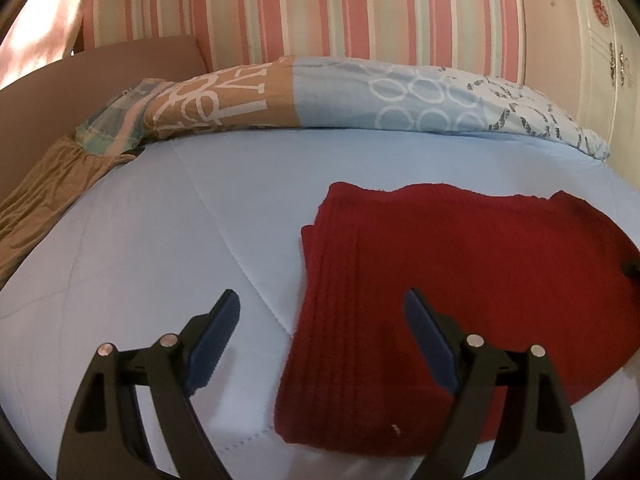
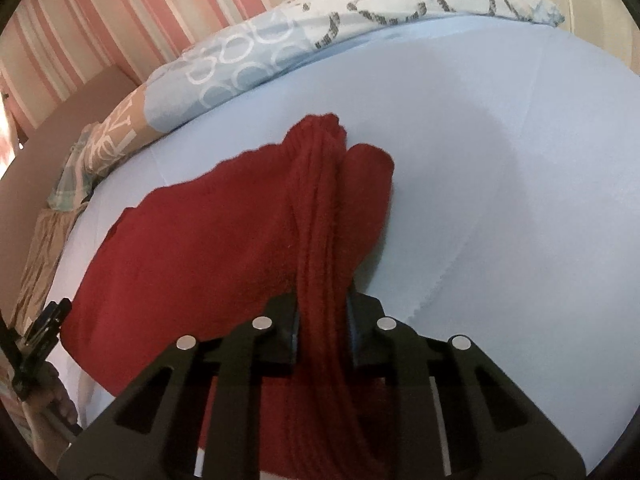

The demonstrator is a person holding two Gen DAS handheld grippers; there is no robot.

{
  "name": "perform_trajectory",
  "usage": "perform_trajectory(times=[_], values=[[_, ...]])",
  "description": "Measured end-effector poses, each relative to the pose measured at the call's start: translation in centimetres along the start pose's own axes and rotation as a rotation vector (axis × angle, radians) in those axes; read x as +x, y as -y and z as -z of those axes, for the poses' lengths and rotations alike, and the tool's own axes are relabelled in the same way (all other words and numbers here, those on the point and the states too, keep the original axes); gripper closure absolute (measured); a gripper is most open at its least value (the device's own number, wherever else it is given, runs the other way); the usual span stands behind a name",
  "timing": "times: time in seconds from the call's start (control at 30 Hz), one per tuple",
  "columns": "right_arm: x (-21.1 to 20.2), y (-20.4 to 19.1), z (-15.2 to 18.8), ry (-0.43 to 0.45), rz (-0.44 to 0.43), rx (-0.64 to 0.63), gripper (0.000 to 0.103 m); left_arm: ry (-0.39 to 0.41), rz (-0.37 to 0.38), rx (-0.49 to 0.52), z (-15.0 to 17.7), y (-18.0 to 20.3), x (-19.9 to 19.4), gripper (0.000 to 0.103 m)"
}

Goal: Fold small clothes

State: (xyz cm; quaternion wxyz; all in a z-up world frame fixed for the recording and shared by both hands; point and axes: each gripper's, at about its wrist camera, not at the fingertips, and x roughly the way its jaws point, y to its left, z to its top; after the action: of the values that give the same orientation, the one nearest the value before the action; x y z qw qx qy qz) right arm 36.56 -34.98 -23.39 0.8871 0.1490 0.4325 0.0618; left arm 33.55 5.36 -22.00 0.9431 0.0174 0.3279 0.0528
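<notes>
Folding looks partway done, I judge: my right tongs [image 2: 323,320] are closed on a bunched ribbed edge of the red garment [image 1: 460,272], lifted off the blue bed [image 1: 160,240], while my left tongs [image 1: 320,312] hang wide open, holding nothing, over its near left edge. It lies right of centre, possibly already doubled; layers are hard to read.

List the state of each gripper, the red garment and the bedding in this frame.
left gripper: open, holding nothing, above the garment's left edge.
right gripper: shut on a bunched ribbed part of the garment.
red knit garment: partly folded, lying on the bed, one part pinched up.
light blue bedsheet: spread flat.
patterned duvet: bunched along the far side.
</notes>
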Motion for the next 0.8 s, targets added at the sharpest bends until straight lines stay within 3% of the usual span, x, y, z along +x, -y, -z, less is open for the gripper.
perform_trajectory(times=[0.13, 0.3, 0.4, 0.53, 0.8], values=[[-2.6, -0.5, 0.1, 0.024, 0.126, -0.059, 0.086, 0.005, 0.010, -0.002, -0.1, 0.0, -0.6, 0.018], [-5.6, 1.2, -0.3, 0.077, 0.243, -0.030, 0.086, 0.013, 0.023, 0.001, -0.9, 0.2, -1.9, 0.018], [-7.4, 1.0, -0.7, 0.107, 0.179, -0.004, 0.086, 0.008, 0.026, 0.008, -1.6, 0.3, -2.5, 0.018], [-9.4, -2.0, -1.5, 0.158, 0.082, -0.024, 0.086, -0.001, 0.036, 0.013, -2.2, 0.4, -2.9, 0.018], [-7.9, -12.9, -2.3, 0.185, -0.057, -0.076, 0.086, 0.008, 0.035, -0.017, -3.1, -1.0, -3.5, 0.018]])
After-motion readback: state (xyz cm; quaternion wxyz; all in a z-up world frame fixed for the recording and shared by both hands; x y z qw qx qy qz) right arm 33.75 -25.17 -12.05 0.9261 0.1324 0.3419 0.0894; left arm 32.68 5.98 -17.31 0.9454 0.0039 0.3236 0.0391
